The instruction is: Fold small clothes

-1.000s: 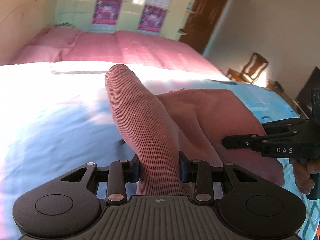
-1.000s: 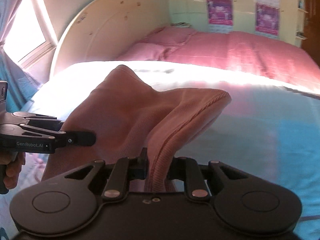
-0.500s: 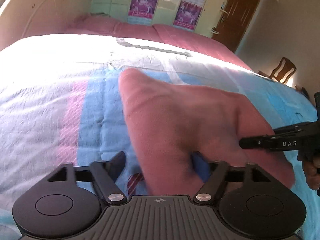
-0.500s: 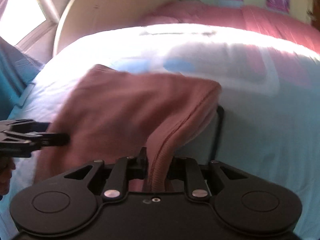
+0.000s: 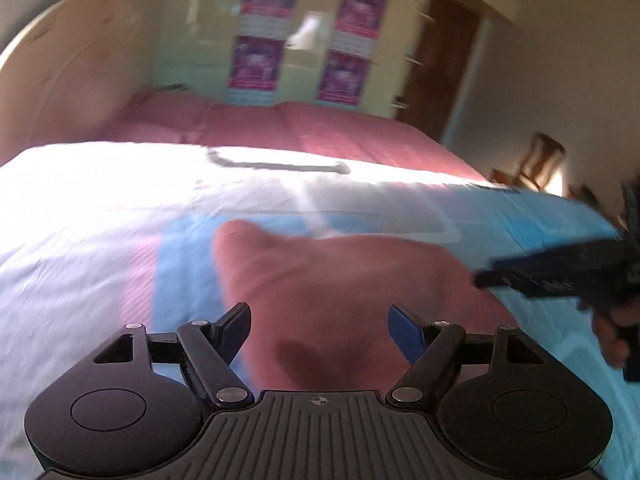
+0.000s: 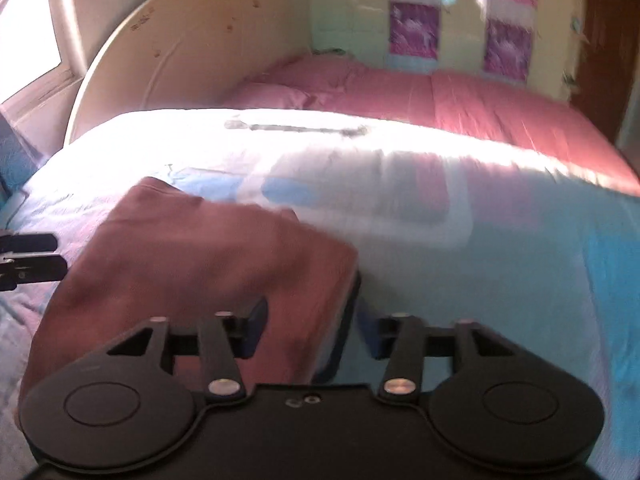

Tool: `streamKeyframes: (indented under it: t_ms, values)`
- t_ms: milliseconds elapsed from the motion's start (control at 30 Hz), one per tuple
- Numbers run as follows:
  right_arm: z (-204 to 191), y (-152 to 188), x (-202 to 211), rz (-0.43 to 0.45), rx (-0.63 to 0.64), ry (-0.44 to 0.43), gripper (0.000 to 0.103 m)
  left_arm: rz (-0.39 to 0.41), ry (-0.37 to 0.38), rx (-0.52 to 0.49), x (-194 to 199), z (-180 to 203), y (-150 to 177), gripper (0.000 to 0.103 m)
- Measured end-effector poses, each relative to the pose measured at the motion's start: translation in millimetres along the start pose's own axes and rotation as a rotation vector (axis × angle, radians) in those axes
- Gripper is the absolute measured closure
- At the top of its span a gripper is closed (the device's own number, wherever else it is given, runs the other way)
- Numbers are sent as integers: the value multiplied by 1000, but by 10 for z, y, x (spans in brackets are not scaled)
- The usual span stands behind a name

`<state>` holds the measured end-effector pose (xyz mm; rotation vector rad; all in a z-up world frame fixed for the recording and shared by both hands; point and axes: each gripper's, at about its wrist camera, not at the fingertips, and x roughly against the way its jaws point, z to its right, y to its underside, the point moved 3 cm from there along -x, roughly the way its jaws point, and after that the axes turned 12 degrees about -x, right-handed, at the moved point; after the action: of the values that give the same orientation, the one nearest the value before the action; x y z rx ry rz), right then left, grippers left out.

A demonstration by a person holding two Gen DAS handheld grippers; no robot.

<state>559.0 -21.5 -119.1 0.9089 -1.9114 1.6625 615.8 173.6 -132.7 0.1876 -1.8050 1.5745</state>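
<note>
The pink garment (image 5: pixel 340 292) lies flat on the blue-and-white bedspread (image 5: pixel 100 240). The left gripper (image 5: pixel 320 320) stands wide apart above it, pads clear of the cloth. The right gripper (image 6: pixel 316 332) is opening, the garment's edge between its jaws, unpressed.

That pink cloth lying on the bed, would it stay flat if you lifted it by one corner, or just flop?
Most likely flop: the pink cloth lies slack on the bed cover, following its surface, with soft rounded edges. It is probably light, since it looks thin at its edge in the right wrist view. It seems unlikely to slide or roll; it lies flat on cloth.
</note>
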Motion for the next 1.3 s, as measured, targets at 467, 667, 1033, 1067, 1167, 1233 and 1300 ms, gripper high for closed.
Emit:
streamKeyframes:
  t_ms: [467, 667, 1033, 1067, 1167, 1233, 1300]
  values:
    - [-86, -64, -386, -74, 41, 91, 80, -125, -26, -98, -273, 243, -29, 29]
    - [-234, 142, 64, -68, 73, -10, 86, -128, -65, -128, -26, 291, 26, 31]
    - [-273, 363, 25, -127, 80, 70, 88, -129, -99, -99, 63, 282, 144, 31]
    - [-287, 380, 126, -109, 85, 62, 86, -104, -94, -79, 166, 295, 151, 31]
    - [-305, 450, 373, -93, 91, 35, 86, -50, -42, -18, 486, 402, 248, 31]
    - [-310, 529, 477, -99, 92, 17, 86, -22, 12, 7, 631, 507, 348, 32]
    - [-318, 621, 531, -106, 102, 7, 87, -44, 43, 11, 629, 608, 467, 35]
